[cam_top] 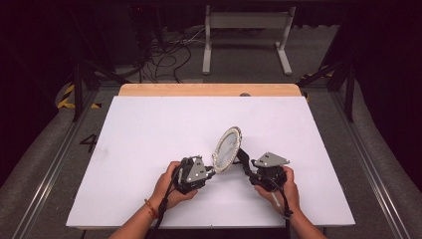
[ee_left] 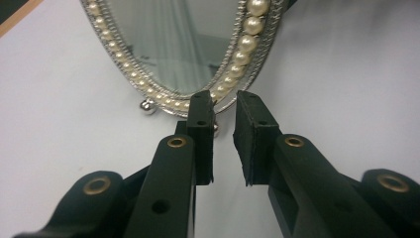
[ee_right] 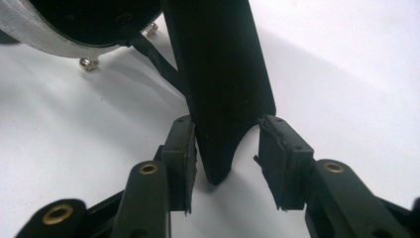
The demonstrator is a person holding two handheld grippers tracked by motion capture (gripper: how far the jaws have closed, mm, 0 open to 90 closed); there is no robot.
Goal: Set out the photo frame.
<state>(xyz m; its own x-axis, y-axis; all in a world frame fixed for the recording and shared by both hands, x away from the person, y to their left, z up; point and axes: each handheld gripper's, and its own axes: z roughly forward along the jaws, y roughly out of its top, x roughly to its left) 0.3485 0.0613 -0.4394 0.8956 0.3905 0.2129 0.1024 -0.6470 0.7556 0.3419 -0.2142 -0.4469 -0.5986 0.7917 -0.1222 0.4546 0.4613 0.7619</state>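
An oval mirror [cam_top: 227, 148] with a pearl-beaded silver rim stands tilted on the white table [cam_top: 149, 129], propped by a black back leg [cam_top: 243, 158]. In the left gripper view the mirror [ee_left: 173, 44] faces me. My left gripper [ee_left: 224, 106] is open by a narrow gap, its tips at the lower rim beside a small silver ball foot [ee_left: 147, 105]. The left gripper [cam_top: 211, 172] sits at the mirror's lower left. My right gripper [ee_right: 227, 123] is open around the black leg [ee_right: 223, 89]; one pad touches it, the other stands off. The right gripper [cam_top: 247, 172] is behind the mirror.
A wooden strip [cam_top: 209, 89] borders the table's far edge. Beyond it lie floor cables [cam_top: 169, 55] and a white metal frame [cam_top: 246, 30]. Both hands rest near the table's front edge, with open white surface to the left, right and far side.
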